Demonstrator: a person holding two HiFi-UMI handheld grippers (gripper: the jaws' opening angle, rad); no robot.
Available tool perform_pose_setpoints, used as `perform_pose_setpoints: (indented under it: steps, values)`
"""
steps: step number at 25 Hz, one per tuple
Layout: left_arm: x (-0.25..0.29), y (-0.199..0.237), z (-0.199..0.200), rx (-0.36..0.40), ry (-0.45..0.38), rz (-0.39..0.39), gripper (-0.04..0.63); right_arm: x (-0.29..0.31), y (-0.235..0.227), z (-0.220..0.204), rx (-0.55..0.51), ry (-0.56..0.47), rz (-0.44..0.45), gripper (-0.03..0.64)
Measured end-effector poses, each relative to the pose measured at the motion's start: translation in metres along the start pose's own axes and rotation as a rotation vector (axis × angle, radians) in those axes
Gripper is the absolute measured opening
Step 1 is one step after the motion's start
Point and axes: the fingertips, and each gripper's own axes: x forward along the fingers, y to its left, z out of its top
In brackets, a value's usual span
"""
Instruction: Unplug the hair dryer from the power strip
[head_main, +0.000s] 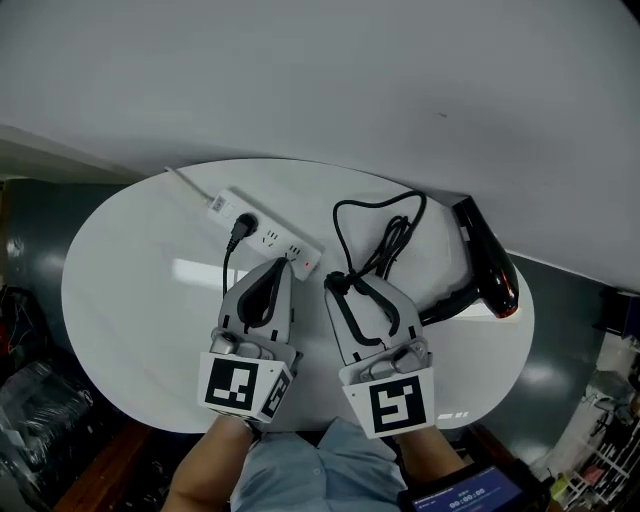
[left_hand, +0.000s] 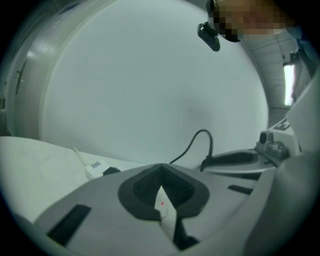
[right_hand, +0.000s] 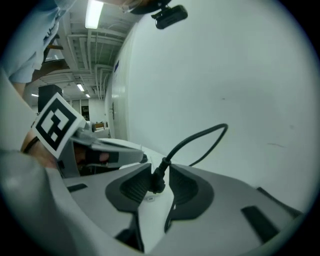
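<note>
1 plug (right_hand: 158, 181) between spread jaws of right gripper (head_main: 352, 287); left gripper (head_main: 289, 263) jaws closed; hair dryer (head_main: 490, 262) barrel runs toward wall (head_main: 400, 80)

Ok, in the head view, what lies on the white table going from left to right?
Power strip → looped black cord → hair dryer.

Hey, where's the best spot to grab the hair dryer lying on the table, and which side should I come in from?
Grip the hair dryer by its handle. It lies flat near the table's right edge, the slim handle pointing toward the right hand-held gripper. Come down from above with the jaws across the handle; the barrel looks too wide.
</note>
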Motion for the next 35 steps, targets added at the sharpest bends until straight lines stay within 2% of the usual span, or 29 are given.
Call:
perform_pose_setpoints:
  steps: [1,2,5,6,12,16,18,22,23,28,32,35]
  values:
    - [-0.005,-0.006,0.004,0.009,-0.010,-0.002,-0.002,-0.004,0.003,-0.009,-0.045,0.050,0.025,0.113]
    - [-0.011,-0.013,0.009,0.019,-0.020,-0.004,-0.002,-0.007,0.004,-0.013,-0.052,0.069,0.035,0.147]
    - [-0.027,-0.030,0.024,0.045,-0.060,-0.002,-0.002,-0.019,0.006,-0.017,0.023,0.053,0.037,0.195]
    - [-0.033,-0.034,0.029,0.052,-0.076,0.003,-0.002,-0.023,0.006,-0.014,0.017,0.039,0.041,0.195]
    - [-0.072,-0.056,0.073,0.103,-0.180,0.023,-0.002,-0.056,0.006,0.033,-0.019,-0.107,0.016,0.193]
    - [-0.093,-0.065,0.121,0.181,-0.313,-0.011,-0.002,-0.069,0.004,0.090,-0.044,-0.268,-0.031,0.192]
    - [-0.114,-0.071,0.144,0.222,-0.380,-0.031,-0.002,-0.083,0.009,0.121,-0.080,-0.345,-0.078,0.180]
    - [-0.167,-0.079,0.167,0.287,-0.447,-0.026,-0.002,-0.123,0.040,0.161,-0.073,-0.481,-0.146,0.042]
    - [-0.177,-0.080,0.171,0.298,-0.468,-0.022,-0.002,-0.130,0.047,0.166,-0.076,-0.497,-0.159,0.026]
    - [-0.220,-0.083,0.184,0.256,-0.530,-0.018,-0.002,-0.157,0.078,0.180,-0.089,-0.515,-0.221,0.008]
    - [-0.224,-0.080,0.184,0.256,-0.537,-0.009,-0.002,-0.161,0.083,0.187,-0.137,-0.563,-0.228,0.003]
    - [-0.224,-0.079,0.185,0.258,-0.546,-0.006,-0.002,-0.162,0.082,0.191,-0.131,-0.580,-0.233,0.002]
